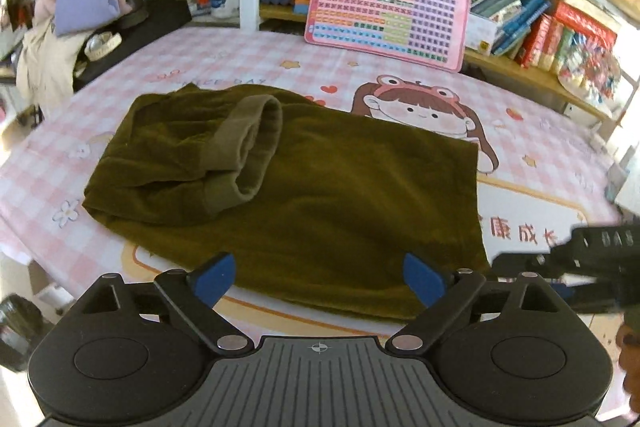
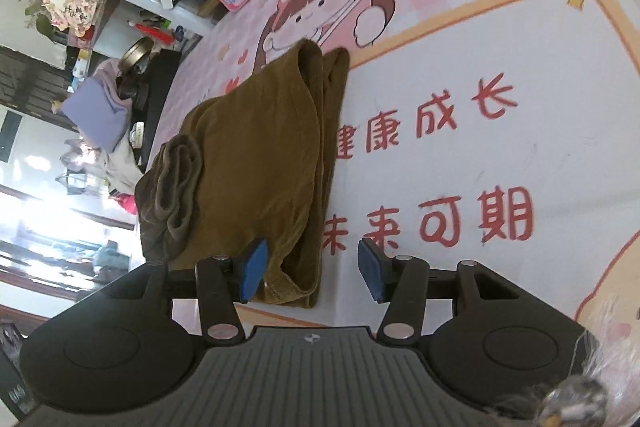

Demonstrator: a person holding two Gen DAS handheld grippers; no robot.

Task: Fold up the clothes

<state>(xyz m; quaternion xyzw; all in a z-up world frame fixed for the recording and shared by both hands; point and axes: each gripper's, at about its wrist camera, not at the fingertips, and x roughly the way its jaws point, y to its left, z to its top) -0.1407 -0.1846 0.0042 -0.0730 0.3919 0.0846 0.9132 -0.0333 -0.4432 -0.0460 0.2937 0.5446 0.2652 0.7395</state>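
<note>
Left wrist view: an olive-green garment [image 1: 304, 195] lies folded at mid-frame on the pink checked cloth [image 1: 400, 67], ribbed cuff [image 1: 252, 147] on top at its left. The left gripper [image 1: 320, 281] is spread wide, pinching nothing. Bare cloth surrounds the garment. The right gripper [image 1: 580, 259] is cut off at right.

Right wrist view: the garment [image 2: 256, 163] runs centre to lower left, layered edges rightward. The right gripper [image 2: 312, 273] is half-spread over its near corner, pads apart from fabric.

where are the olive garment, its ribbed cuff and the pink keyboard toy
olive garment [image 1: 340, 195]: left wrist view, flat middle of the folded cloth
ribbed cuff [image 1: 250, 143]: left wrist view, the paler band lying on top
pink keyboard toy [image 1: 384, 7]: left wrist view, its key panel, leaning against the shelf
</note>
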